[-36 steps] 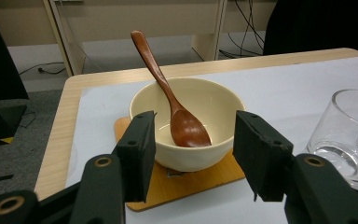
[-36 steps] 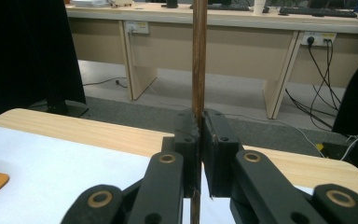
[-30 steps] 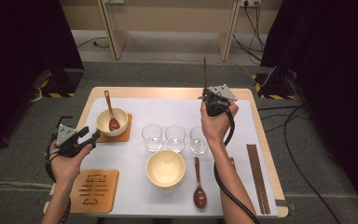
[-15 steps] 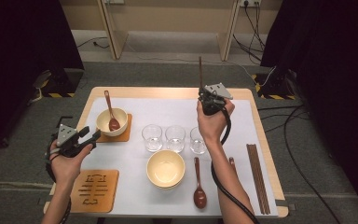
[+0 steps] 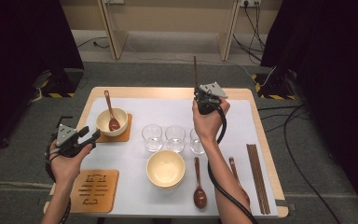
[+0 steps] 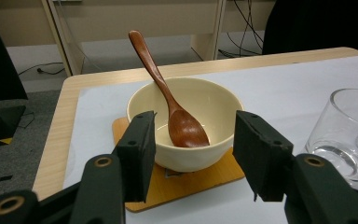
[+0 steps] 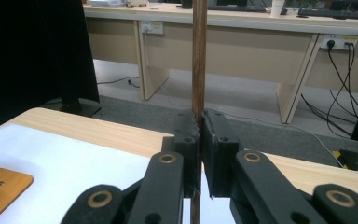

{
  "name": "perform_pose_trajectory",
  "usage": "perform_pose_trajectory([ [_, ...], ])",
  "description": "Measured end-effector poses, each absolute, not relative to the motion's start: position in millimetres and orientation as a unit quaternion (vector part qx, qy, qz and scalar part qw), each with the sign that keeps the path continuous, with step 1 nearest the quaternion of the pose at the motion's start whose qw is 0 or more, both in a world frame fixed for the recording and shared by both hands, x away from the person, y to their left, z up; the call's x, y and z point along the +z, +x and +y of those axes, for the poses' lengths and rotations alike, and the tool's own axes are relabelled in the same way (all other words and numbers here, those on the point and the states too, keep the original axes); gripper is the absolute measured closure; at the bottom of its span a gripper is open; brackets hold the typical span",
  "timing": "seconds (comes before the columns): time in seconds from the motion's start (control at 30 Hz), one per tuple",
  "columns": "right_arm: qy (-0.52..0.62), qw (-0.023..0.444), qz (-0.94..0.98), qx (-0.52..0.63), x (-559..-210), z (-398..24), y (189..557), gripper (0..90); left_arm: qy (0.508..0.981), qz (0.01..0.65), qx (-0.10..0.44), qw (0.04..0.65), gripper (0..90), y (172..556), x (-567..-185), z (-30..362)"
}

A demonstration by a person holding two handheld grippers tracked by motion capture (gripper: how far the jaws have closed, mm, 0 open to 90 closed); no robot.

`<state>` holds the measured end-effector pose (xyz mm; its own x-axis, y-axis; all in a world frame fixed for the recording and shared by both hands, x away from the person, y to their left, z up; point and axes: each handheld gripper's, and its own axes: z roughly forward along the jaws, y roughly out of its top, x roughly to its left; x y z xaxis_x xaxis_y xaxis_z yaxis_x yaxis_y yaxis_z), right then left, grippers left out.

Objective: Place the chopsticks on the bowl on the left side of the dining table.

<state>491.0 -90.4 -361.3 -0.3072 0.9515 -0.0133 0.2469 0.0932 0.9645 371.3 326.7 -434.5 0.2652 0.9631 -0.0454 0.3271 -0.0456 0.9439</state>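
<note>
My right gripper (image 5: 201,96) is raised over the far side of the table, shut on a dark wooden chopstick (image 5: 196,72) that stands upright. In the right gripper view the chopstick (image 7: 199,56) is pinched between the two pads of that gripper (image 7: 199,126). At the table's left edge my left gripper (image 5: 91,136) stands open and points at a cream bowl (image 5: 106,120) with a brown spoon (image 5: 110,112) in it, on a wooden coaster (image 5: 123,135). The bowl (image 6: 214,105) and spoon (image 6: 168,98) lie just beyond the open jaws of the left gripper (image 6: 193,140), apart from them.
Three glasses (image 5: 175,138) stand in a row mid-table, and one glass (image 6: 345,130) is at the right of the left gripper view. A second cream bowl (image 5: 166,168), two spoons (image 5: 199,186), an empty slotted coaster (image 5: 94,190) and several chopsticks (image 5: 257,177) lie near the front edge.
My right gripper has drifted slightly left with the upright chopstick. The left gripper has stayed where it was.
</note>
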Motion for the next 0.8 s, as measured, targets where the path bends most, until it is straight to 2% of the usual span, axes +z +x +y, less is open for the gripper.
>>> perform_pose_trajectory([
  [0.8, 0.455, 0.355, 0.649, 0.495, -362.6, -77.0, 493.1, 85.3, 0.639, 0.499, 0.341, 0.476, 48.6, 371.3, -433.0, 326.2],
])
